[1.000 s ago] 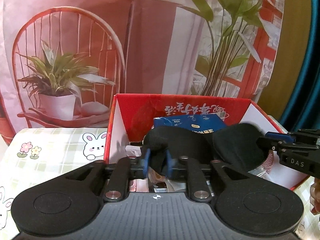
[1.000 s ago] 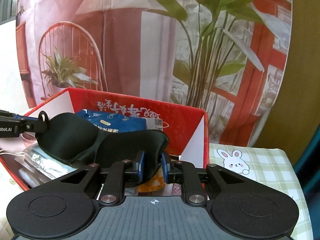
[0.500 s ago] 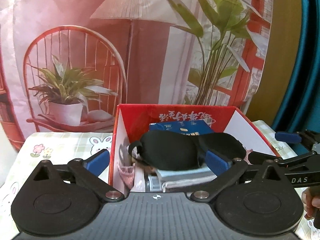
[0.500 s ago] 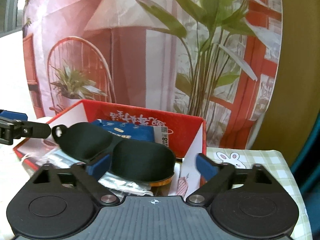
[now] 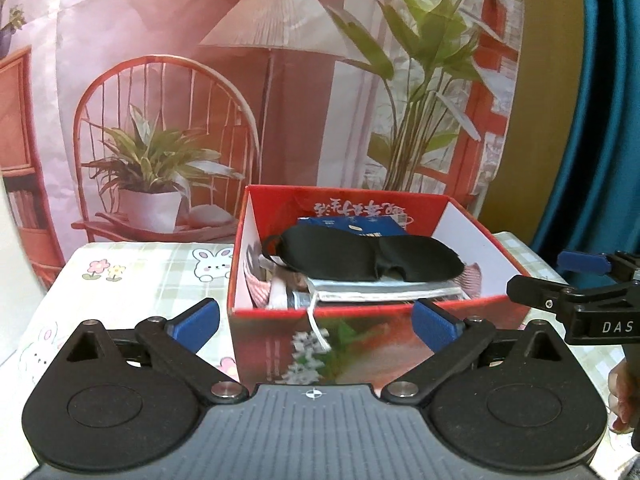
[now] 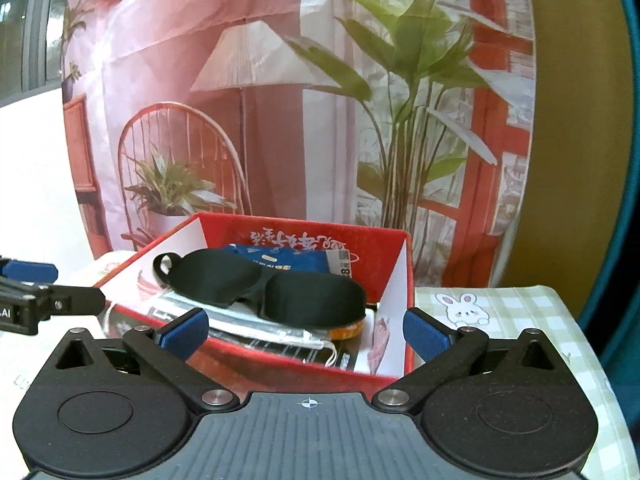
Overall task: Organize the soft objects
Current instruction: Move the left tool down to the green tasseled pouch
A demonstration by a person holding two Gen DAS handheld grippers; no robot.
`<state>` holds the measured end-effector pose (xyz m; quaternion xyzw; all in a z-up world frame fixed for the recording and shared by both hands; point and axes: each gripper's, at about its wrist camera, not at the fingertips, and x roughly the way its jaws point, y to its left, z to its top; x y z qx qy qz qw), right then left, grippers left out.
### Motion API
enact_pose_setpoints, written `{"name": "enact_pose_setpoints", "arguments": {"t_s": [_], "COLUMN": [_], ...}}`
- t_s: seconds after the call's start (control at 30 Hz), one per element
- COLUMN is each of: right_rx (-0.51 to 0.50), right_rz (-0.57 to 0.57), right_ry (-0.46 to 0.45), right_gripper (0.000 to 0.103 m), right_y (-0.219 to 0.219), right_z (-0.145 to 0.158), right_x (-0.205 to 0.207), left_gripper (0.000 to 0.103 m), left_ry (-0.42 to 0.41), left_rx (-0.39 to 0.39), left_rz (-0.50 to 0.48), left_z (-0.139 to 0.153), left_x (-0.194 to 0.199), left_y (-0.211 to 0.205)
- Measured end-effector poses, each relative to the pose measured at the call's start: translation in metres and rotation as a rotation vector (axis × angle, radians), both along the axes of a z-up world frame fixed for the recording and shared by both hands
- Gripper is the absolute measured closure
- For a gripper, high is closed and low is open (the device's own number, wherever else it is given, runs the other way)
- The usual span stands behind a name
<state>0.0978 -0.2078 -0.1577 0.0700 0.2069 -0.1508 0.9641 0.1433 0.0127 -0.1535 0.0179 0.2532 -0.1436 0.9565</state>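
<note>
A black sleep mask (image 5: 360, 258) lies on top of the pile inside the red cardboard box (image 5: 360, 314); it also shows in the right wrist view (image 6: 264, 286), in the same box (image 6: 304, 236). My left gripper (image 5: 316, 322) is open and empty, in front of the box's near wall. My right gripper (image 6: 306, 330) is open and empty, just short of the box's near rim. Each gripper shows at the edge of the other's view: the right gripper (image 5: 576, 280), and the left gripper (image 6: 40, 286).
Under the mask lie a blue packet (image 5: 352, 226), plastic-wrapped flat items (image 5: 380, 290) and a white cord (image 5: 318, 328). An orange item (image 6: 346, 332) sits in the box's right corner. The box stands on a checked bunny tablecloth (image 5: 132, 276) before a printed backdrop (image 5: 240, 80).
Both grippers held the mask's ends over the box a second ago. Both have opened, let it drop onto the pile, and pulled back from the box.
</note>
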Motion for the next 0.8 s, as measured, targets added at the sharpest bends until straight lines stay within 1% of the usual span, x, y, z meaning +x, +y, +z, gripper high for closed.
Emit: {"name": "enact_pose_setpoints", "arguments": {"t_s": [0.17,0.33,0.47,0.6,0.73,0.8], "right_rx": [0.003,-0.013,-0.026,0.010,0.016,0.043], "right_rz": [-0.009,-0.030,-0.031,0.006,0.019,0.045], "right_ry": [-0.027,-0.026,0.003,0.045,0.097,0.120], "right_gripper": [0.000,0.000,0.000,0.001,0.001,0.000], "right_y": [0.014,0.028,0.038,0.043,0.048,0.050], "right_z": [-0.002,-0.009,-0.022,-0.040,-0.056,-0.063], "right_x": [-0.022,-0.043,-0.059,-0.076,-0.088,-0.094], "left_gripper": [0.000,0.000,0.000,0.000,0.000,0.000], "left_ry": [-0.017,0.009,0.031,0.052,0.077,0.092], "left_rx": [-0.011,-0.034,-0.034,-0.019,-0.030,-0.031], "left_rz": [-0.007,-0.016,-0.020,-0.025,-0.039,-0.050], "left_z": [-0.005,-0.012,-0.021,-0.031,-0.041,-0.046], "left_x": [-0.026,-0.047,-0.066,-0.081,-0.090,-0.092], "left_y": [0.002,0.001,0.000,-0.001,-0.001,-0.001]}}
